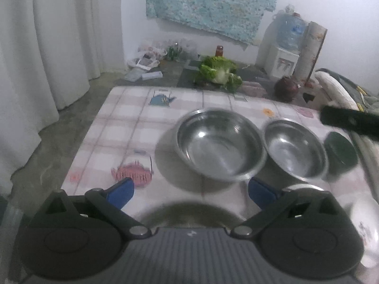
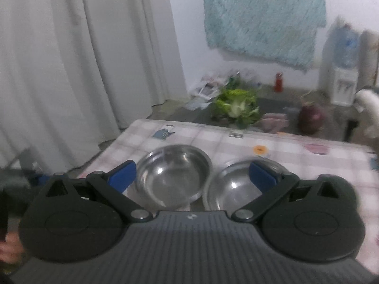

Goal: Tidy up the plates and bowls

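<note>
The bowls are what I have to sort, and they sit side by side on the checked cloth of the worktop [image 1: 123, 123], rims nearly touching. The large steel bowl [image 1: 219, 144] stands upright and empty toward the middle of the cloth; the smaller steel bowl [image 1: 295, 148] is just beside it on its right. Past that, near the worktop's right edge, I make out a dark green bowl [image 1: 341, 155], blurred. A white piece of crockery [image 1: 364, 217] lies at the near right corner; whether it is a plate or a bowl I cannot tell.

I judge this to be the approach step: nothing is lifted, nothing nested yet. My left gripper [image 1: 190, 193] hovers short of the large bowl's near rim, its blue fingers [image 1: 122, 191] spread wide with nothing between them. My right gripper [image 2: 193, 177] hangs above both steel bowls, its fingers [image 2: 123, 176] likewise wide apart and empty.

Next, I think, one gripper must drop so that one finger goes inside the smaller bowl's wall and one outside, pinch the rim, then carry it into the large one. Thin polished steel may slip, so I would bite well down the rim.
</note>
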